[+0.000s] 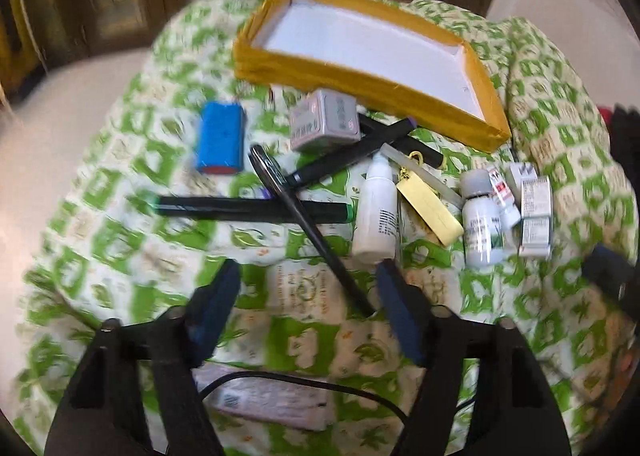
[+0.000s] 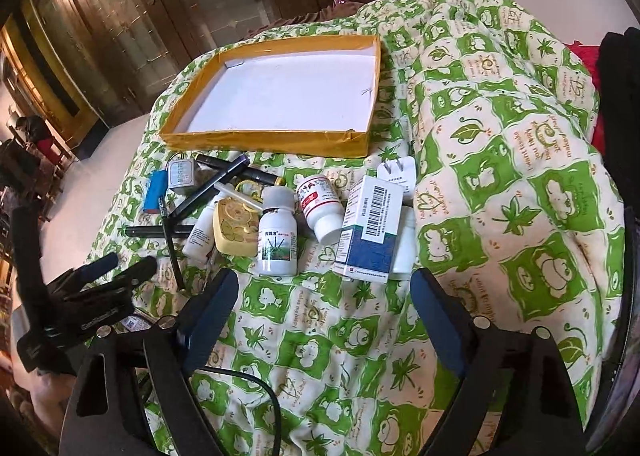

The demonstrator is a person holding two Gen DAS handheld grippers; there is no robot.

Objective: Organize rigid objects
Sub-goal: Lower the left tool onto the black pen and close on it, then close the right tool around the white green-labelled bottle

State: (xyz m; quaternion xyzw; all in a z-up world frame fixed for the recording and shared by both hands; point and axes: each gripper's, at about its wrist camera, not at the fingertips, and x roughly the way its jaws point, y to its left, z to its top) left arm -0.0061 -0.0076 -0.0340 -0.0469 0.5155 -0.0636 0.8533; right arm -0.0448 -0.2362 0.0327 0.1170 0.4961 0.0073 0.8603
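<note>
The soft green-and-white quilt (image 2: 500, 159) under everything is the main hazard: it is rumpled and gives way, so I judge that a press from either tool could tip an upright bottle or roll it into a fold. The yellow-walled tray (image 2: 264, 143), the likely destination, sits beyond the clutter, straight ahead of both tools, and nothing is in it yet.

The right gripper (image 2: 324, 284) is unclenched, grasping nothing, its jaws apart over bare quilt. Just ahead of it, toward its right finger, stands the blue-and-white carton (image 2: 370, 228), with a white bottle (image 2: 403, 248) pressed close behind it and a white plug adapter (image 2: 396, 175) beyond. A grab at the carton may knock the bottle over. Ahead toward its left finger, the grey-capped bottle (image 2: 277, 236) stands beside a red-labelled bottle (image 2: 318, 207) lying on its side.

The left gripper (image 1: 308, 276) is also released and empty. The thin black pen (image 1: 316, 232) runs between its fingers, its near end close to the right one, and lies across a green-tipped marker (image 1: 252, 209). Lifting one may drag the other. The white dropper bottle (image 1: 378, 211) stands just past the right fingertip and could be bumped. Farther ahead lie the blue battery pack (image 1: 221, 139) and a grey box (image 1: 324, 121).
</note>
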